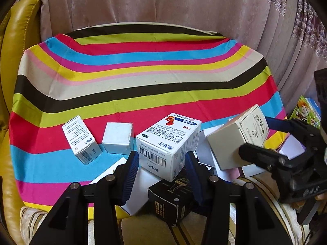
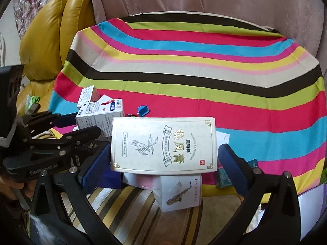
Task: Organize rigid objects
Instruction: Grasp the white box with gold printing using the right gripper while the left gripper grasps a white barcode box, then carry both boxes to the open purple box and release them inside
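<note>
Two light, stiff cartons are being gripped near the table's front edge, left gripper (image 1: 161,163) clamping the white box (image 1: 167,143), right gripper (image 2: 163,163) squeezing the cream box (image 2: 163,145) across flat sides.

White medicine box (image 1: 167,145) — tilted, lifted

surface: striped cloth (image 1: 143,85) | on it: small white box (image 1: 81,139), grey cube box (image 1: 117,137)

Far cloth (image 1: 143,77) free (boxes (image 1: 116,139) near).
</note>
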Demonstrator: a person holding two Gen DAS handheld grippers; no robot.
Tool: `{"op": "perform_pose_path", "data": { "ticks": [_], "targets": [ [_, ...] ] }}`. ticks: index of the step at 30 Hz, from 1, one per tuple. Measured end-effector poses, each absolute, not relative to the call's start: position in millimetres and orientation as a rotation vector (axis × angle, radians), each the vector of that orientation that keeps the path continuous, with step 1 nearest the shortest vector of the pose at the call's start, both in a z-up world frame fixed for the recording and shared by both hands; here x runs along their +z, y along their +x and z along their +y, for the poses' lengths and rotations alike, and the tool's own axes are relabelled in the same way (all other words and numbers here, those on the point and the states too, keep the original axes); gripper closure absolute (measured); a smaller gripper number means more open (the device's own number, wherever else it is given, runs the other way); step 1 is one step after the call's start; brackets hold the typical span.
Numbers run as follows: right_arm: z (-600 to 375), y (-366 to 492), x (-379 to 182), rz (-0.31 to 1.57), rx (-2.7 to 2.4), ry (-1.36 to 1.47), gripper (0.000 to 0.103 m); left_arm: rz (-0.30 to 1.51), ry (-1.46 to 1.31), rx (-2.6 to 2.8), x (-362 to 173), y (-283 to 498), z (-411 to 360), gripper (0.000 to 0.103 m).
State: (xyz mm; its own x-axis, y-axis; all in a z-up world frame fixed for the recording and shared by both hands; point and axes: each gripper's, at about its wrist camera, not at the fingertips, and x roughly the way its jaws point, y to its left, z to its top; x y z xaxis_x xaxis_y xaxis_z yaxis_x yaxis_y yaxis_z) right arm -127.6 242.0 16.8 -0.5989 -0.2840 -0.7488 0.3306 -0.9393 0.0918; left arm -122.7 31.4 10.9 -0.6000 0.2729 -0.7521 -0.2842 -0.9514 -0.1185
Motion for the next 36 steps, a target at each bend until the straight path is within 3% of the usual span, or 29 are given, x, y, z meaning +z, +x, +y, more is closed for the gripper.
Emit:
{"op": "perform_pose_path", "data": {
  "ticks": [10, 18, 36],
  "targets": [
    [258.1, -107.1, 36.4, -0.035, -2.590, 0.966, 0.005, -0.121, -1.063, 2.659, 30.1, -100.4, 21.2, 0.056],
    [307.4, -84.4, 50.4, -0.256, -2.684, 0.924, 0.005, -0.233, -0.973, 2.661, 44.1, -70.7, 26.3, 0.055],
    [435.9, 13.6, 32.8, -0.438, -2.942, 1.154, 0.005, -0.167, -1.044, 2.317, 36.1, -23.4, 150.7, 0.055]
  ]
}}
